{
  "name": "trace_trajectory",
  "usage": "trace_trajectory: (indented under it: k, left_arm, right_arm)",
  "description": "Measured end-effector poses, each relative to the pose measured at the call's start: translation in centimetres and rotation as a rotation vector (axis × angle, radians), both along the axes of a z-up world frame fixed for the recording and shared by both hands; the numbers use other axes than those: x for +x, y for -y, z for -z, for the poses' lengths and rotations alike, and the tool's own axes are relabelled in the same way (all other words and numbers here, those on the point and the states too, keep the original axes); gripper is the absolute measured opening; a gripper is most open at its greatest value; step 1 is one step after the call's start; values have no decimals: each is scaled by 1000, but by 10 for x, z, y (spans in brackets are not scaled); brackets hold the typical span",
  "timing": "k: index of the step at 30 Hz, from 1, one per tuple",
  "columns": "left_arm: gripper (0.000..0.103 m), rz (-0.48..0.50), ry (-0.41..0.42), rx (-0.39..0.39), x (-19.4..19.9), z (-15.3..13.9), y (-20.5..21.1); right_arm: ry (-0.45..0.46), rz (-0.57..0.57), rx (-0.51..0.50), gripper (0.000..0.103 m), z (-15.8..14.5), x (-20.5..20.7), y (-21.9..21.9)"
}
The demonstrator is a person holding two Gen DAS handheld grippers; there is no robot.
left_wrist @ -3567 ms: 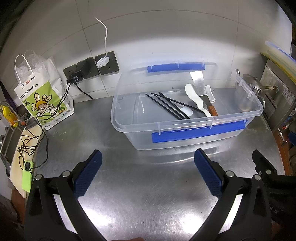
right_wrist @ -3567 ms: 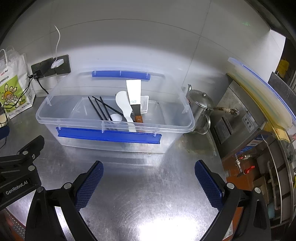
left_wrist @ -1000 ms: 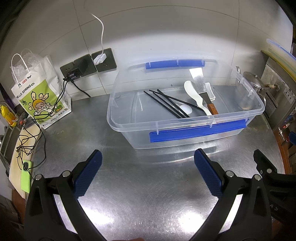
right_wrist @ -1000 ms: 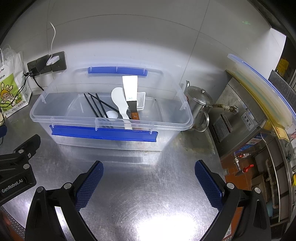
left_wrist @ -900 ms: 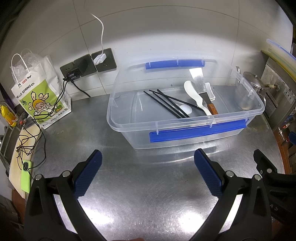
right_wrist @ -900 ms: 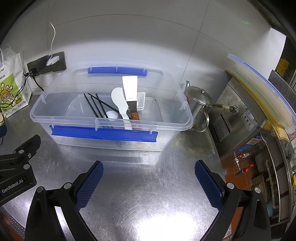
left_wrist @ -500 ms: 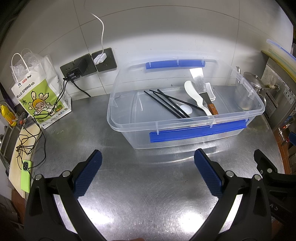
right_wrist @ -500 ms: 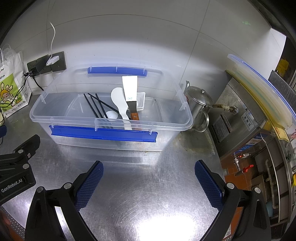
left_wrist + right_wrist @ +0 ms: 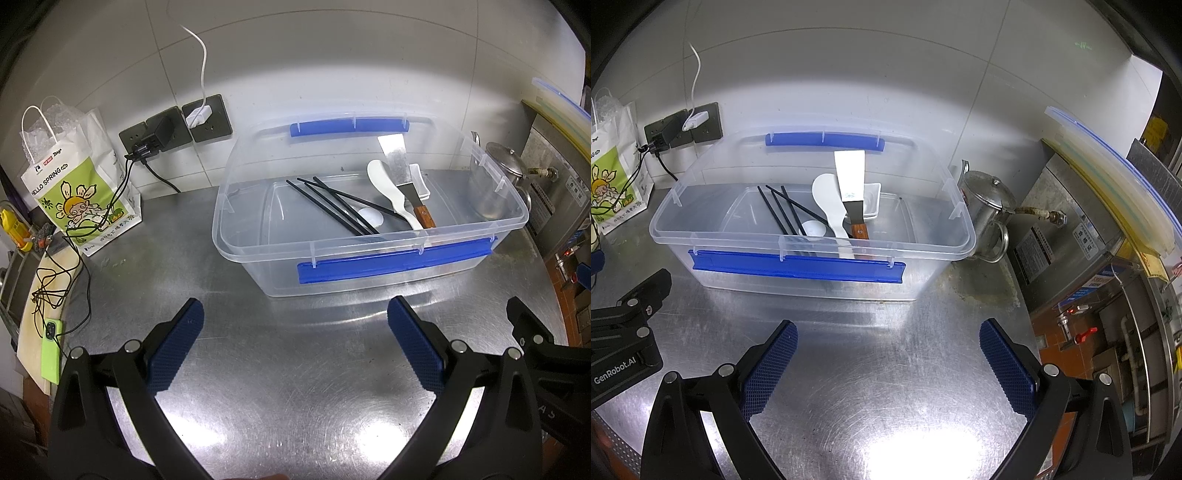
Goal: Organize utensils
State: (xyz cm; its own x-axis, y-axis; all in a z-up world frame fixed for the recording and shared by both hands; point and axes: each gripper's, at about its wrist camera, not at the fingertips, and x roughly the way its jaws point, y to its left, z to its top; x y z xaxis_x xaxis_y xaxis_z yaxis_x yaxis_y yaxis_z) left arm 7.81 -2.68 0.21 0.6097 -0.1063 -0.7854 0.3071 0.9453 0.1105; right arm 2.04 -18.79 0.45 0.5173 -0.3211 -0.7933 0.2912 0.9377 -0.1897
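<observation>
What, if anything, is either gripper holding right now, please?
Nothing: the left gripper and right gripper are both open above the steel counter.

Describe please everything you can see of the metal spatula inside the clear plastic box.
The metal spatula has a flat, pale, shiny rectangular blade, a dark neck and a brown wooden handle with rivets. It lies tilted in the clear plastic box, blade raised toward the back wall and handle down near the front wall. The blade leans over a small white dish. The white rice paddle lies close on its left, apparently touching it. Neither gripper is near it.
</observation>
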Motion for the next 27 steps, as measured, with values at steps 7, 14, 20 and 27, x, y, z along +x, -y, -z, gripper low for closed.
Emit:
trace_trajectory:
  k: [7, 14, 20, 27]
  left_arm:
    - [96, 2, -5, -2, 2, 1, 1]
    - [96, 10, -17, -14, 7, 1, 2]
    - [96, 10, 14, -16, 8, -4, 3]
    - [96, 16, -3, -17, 10, -2, 4]
  right_arm:
    - [1, 0, 0, 98, 0, 0, 0]
    - [-2, 5, -7, 98, -1, 3, 1]
    - [3, 10, -18, 98, -3, 5, 2]
    - [5, 6, 3, 98, -4, 6, 3]
